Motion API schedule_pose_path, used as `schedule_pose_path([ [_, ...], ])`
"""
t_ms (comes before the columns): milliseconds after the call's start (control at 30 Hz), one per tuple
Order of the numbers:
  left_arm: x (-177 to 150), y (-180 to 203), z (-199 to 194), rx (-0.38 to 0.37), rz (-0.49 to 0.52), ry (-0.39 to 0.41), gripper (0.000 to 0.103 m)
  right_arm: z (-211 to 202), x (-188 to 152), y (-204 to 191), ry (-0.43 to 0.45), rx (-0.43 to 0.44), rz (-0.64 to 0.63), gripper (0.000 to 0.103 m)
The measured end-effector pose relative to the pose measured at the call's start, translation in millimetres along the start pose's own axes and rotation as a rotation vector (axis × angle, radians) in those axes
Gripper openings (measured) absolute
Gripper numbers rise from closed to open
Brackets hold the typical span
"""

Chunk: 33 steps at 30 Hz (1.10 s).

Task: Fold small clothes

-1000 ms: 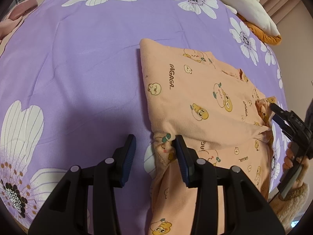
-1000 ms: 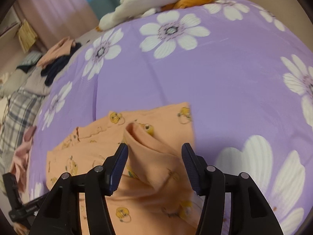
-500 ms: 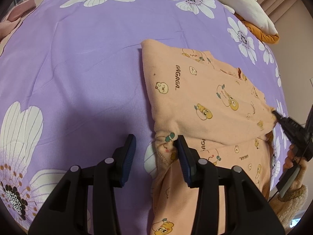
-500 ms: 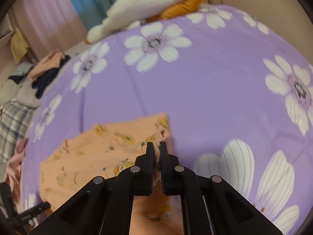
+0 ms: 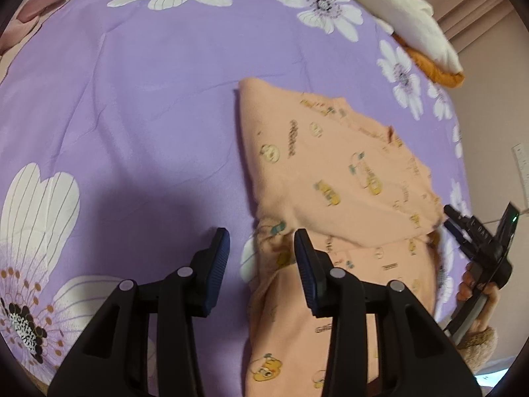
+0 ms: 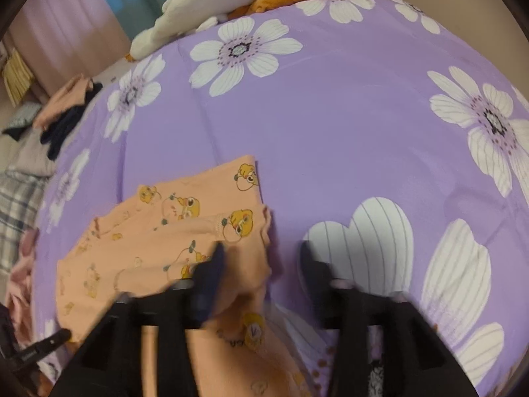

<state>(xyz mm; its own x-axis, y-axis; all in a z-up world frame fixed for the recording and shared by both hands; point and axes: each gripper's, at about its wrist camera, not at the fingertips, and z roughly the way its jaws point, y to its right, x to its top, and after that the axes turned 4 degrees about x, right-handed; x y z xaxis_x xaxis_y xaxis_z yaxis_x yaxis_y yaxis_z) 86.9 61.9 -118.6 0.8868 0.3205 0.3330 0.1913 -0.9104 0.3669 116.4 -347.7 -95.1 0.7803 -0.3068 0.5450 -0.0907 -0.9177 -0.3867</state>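
**Peach garment folded on the purple bedspread, both claws clear of it**

We can make out small dark lettering printed across the peach garment [image 5: 334, 178], but motion blur leaves it unreadable in the left wrist view; one patch low down near the left claw's right finger seems to begin "GAG", though we would not swear to it. Cartoon yellow figures repeat over the cloth.

The garment lies on a purple bedspread [image 5: 132, 106] printed with large white flowers. Far ahead of the left claw, at the bed's edge, sits a white and orange plush toy [image 5: 413, 23]. In the right wrist view we see a pile of dark and peach clothes [image 6: 62, 112] and a plaid cloth [image 6: 16, 205] off to the left, with curtains [image 6: 79, 10] behind.

Our left gripper [image 5: 261, 251] hangs with its jaws moderately apart and closing slightly; the garment's left edge passes between the fingers, nearer the right one, and no pad presses on it. The folded body spreads ahead and to the right of this claw.

Our right gripper [image 6: 261, 264] is blurred; its jaws are opening, standing moderately wide, with the garment's right edge between them, loose. The cloth extends ahead and left of it. A person's hand [image 5: 476, 284] holds this gripper.
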Motion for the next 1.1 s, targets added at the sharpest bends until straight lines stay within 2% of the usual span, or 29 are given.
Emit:
schedule_pose_path([
  [100, 0.4, 1.7, 3.8, -0.046, -0.001, -0.019, 0.04, -0.5, -5.4, 4.8, -0.02, 0.05, 0.033, 0.055],
  [167, -0.1, 5.5, 10.3, -0.041, 0.01, -0.033, 0.039, 4.7, -9.1, 5.0, -0.045, 0.071, 0.04, 0.054],
  [200, -1.0, 7.8, 13.7, -0.035, 0.018, -0.039, 0.039, 7.0, -11.2, 3.8, -0.047, 0.061, 0.036, 0.05],
  [267, -3.5, 10.2, 17.5, -0.011, 0.034, -0.034, 0.039, 10.2, -13.5, -0.9, -0.052, 0.054, 0.012, 0.012],
  [367, -5.4, 11.8, 17.8, 0.03, 0.063, -0.019, 0.037, 3.0, -14.0, -6.4, -0.025, 0.035, -0.013, 0.004],
  [533, -4.0, 6.3, 18.8, 0.032, 0.047, -0.027, 0.038, -9.4, -14.8, -11.4, 0.001, 0.004, -0.049, 0.004],
  [833, -4.6, 4.5, 19.1, 0.025, 0.046, -0.033, 0.039, 16.8, -19.5, -2.8, -0.062, -0.053, -0.034, 0.004],
  [1100, -5.1, 3.5, 20.4, 0.012, 0.051, -0.027, 0.041, 20.3, -23.9, 1.3, -0.043, -0.06, -0.026, 0.004],
])
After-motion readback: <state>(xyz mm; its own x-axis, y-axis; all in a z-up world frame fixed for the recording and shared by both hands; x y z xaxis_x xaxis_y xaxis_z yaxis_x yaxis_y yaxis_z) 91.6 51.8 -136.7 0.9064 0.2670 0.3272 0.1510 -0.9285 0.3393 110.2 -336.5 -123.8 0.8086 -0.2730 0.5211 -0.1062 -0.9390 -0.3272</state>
